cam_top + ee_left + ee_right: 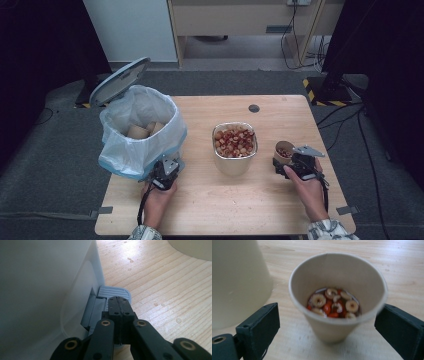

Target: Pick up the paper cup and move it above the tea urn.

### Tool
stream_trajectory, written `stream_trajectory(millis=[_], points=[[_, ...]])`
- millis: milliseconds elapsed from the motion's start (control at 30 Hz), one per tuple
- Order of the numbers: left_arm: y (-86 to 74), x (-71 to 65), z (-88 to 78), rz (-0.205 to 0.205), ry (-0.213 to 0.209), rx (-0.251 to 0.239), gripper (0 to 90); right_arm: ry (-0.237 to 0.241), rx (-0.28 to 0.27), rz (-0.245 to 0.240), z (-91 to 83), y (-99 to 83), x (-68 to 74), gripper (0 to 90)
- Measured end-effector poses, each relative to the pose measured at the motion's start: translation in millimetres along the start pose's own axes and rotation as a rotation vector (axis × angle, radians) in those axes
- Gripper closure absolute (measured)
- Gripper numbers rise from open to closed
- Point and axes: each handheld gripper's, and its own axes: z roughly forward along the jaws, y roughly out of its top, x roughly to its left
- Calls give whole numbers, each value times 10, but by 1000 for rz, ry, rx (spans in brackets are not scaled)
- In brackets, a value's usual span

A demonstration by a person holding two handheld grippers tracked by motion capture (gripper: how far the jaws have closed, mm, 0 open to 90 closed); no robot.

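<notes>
From the high view, one pale wooden table (pixel 210 200) carries three vessels: one pedal bin (pixel 142 132) lined with a crinkled translucent bag, lid tipped up; one rounded square metal bowl (pixel 235 148) heaped with red and tan pieces; and one small paper cup (pixel 283 151) near the right edge. At least two brown paper cups (pixel 142 130) lie inside the bin. There are two grippers, the left gripper (pixel 165 172) at the bin's foot and the right gripper (pixel 290 162) at the paper cup.

In the left gripper view, the black jaws are pressed together, tips resting on the bin's ribbed grey pedal (pixel 113 291).

In the right gripper view, the jaws stand apart either side of the smooth tapered cup, seemingly just clear of its walls. Perhaps a dozen ring-shaped and red pieces (pixel 333 303) sit in liquid at its bottom.
</notes>
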Motion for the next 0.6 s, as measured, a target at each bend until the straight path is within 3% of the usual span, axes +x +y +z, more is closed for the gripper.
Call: stream_trajectory(millis=[300,600], points=[[-1,-1,1,1,1,-2,894,-4,-32,25,204,50,-31,101],[-2,3,3,-4,-2,-4,894,-14,-31,-23,310,14,-32,262]])
